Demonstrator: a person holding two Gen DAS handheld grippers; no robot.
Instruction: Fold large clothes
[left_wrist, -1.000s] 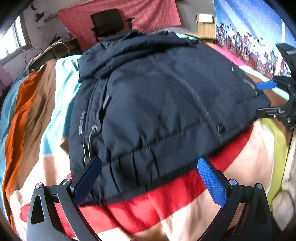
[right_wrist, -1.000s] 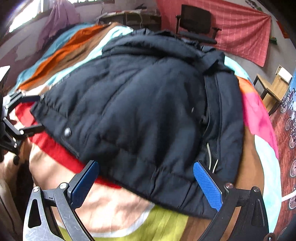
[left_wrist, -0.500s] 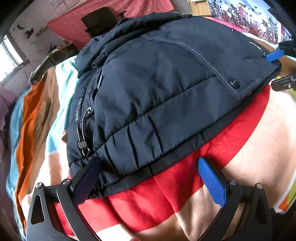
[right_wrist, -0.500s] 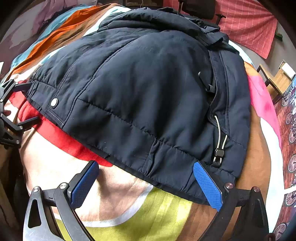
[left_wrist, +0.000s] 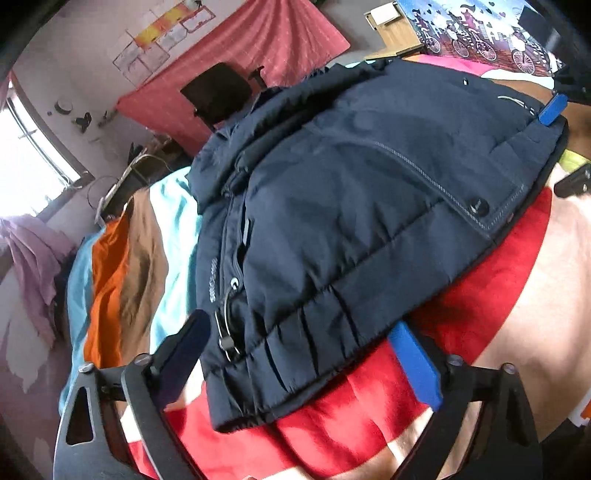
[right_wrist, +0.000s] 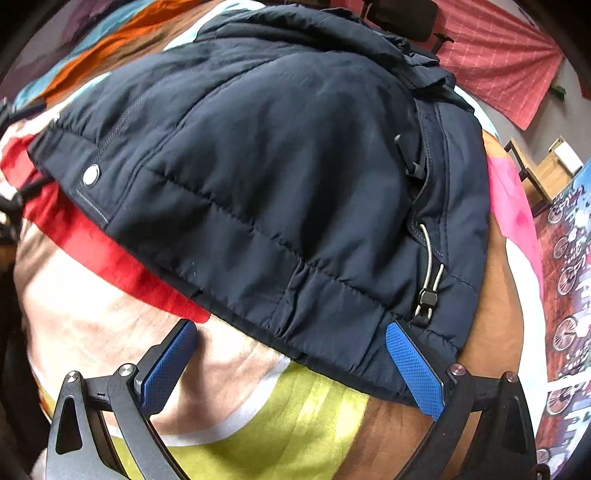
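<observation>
Jacket (left_wrist: 351, 206), navy, padded, on bed (right_wrist: 110, 306) — left tool (left_wrist: 306, 350) and right tool (right_wrist: 291, 354) both spread wide at its near hem, holding nothing; risk — jaws catching only the top layer, or snagging the drawcord (right_wrist: 428, 273).

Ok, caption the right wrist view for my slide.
Open right gripper at the hem of a navy jacket lying on a colourful bedspread.

Both wrist views low, close, sharing the jacket (left_wrist: 369, 221) hem
</observation>
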